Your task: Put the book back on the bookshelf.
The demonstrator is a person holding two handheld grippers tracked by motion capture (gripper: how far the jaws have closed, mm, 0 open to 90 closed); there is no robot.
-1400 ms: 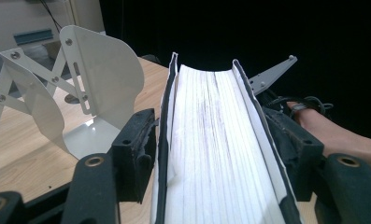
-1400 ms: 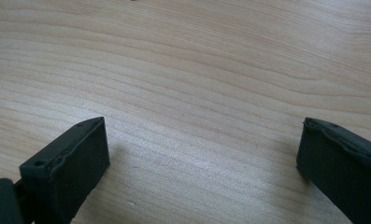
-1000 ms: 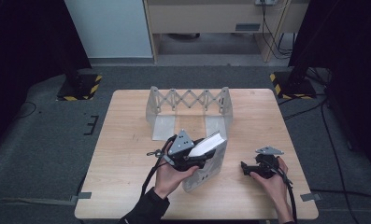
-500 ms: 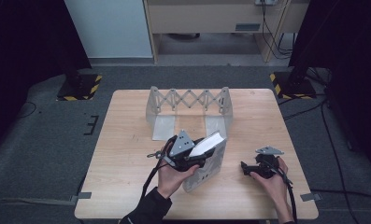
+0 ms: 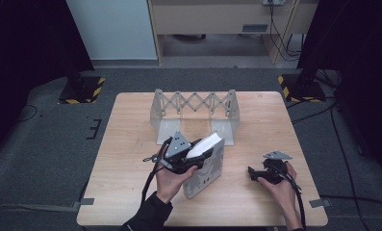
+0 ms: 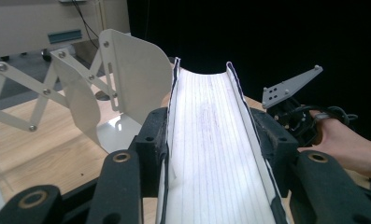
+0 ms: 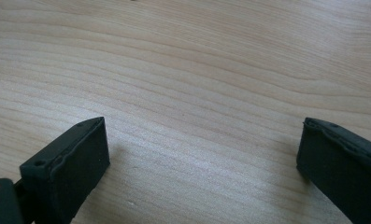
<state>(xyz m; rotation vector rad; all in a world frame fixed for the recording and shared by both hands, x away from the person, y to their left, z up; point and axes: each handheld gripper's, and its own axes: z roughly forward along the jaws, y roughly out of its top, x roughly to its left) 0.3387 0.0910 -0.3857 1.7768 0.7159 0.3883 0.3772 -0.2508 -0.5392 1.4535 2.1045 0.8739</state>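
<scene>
Pinching book (image 5: 205,163) in left gripper (image 6: 211,154) fingers, right gripper (image 7: 199,158) fingers spread over table (image 5: 131,144)

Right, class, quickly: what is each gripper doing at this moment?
Left gripper: shut on the book, jaws pressing both covers.
Right gripper: open, jaws wide apart over bare table, holding nothing.

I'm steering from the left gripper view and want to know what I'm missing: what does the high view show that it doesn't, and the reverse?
High view alone: the whole table, the book's patterned cover, its lower end on the table, and the left gripper from outside. Left gripper view alone: the page edges close up, pinched between its jaws. Both: the book, the folding rack, and the right gripper off to the side.
</scene>
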